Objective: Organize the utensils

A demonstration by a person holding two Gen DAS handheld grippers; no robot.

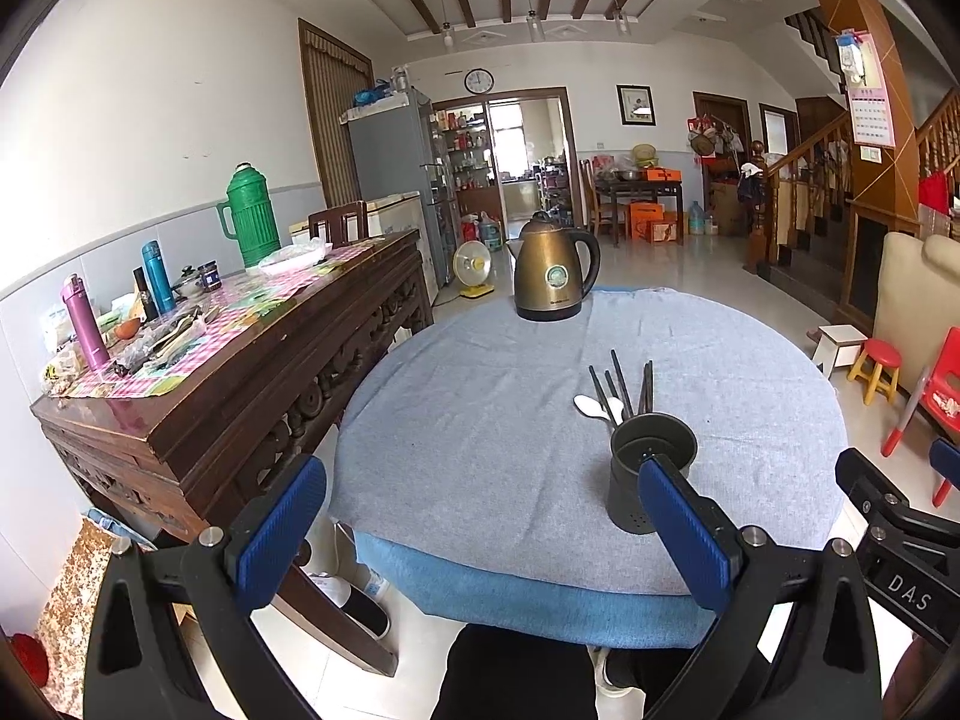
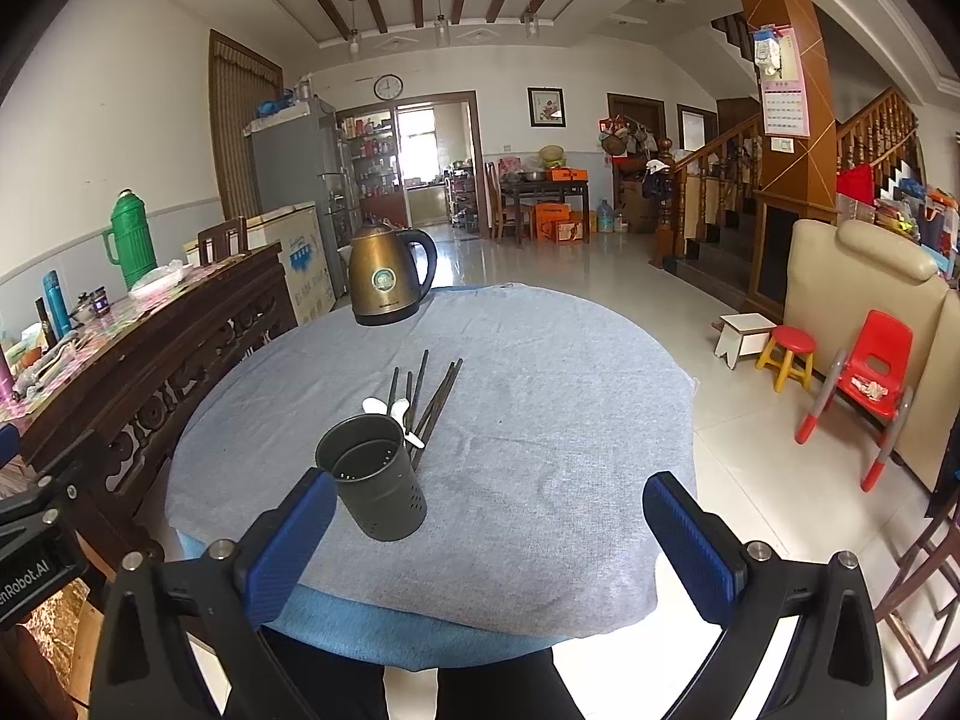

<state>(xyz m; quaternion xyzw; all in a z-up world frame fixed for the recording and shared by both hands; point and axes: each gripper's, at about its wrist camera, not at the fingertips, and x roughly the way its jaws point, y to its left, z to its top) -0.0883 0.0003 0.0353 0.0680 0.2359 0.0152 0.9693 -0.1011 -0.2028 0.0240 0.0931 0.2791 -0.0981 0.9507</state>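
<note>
A dark perforated utensil holder (image 1: 649, 477) (image 2: 373, 477) stands upright and empty near the front of the round table. Behind it several dark chopsticks (image 1: 624, 387) (image 2: 435, 399) and white spoons (image 1: 591, 407) (image 2: 375, 405) lie on the grey cloth. My left gripper (image 1: 480, 516) is open and empty, held before the table's near edge, with the holder just behind its right finger. My right gripper (image 2: 489, 531) is open and empty, with the holder just beyond its left finger.
A bronze kettle (image 1: 555, 270) (image 2: 387, 276) stands at the table's far side. A dark wooden sideboard (image 1: 240, 360) with bottles and a green thermos (image 1: 249, 216) stands to the left. A red chair (image 2: 870, 378) and stools stand on the right floor.
</note>
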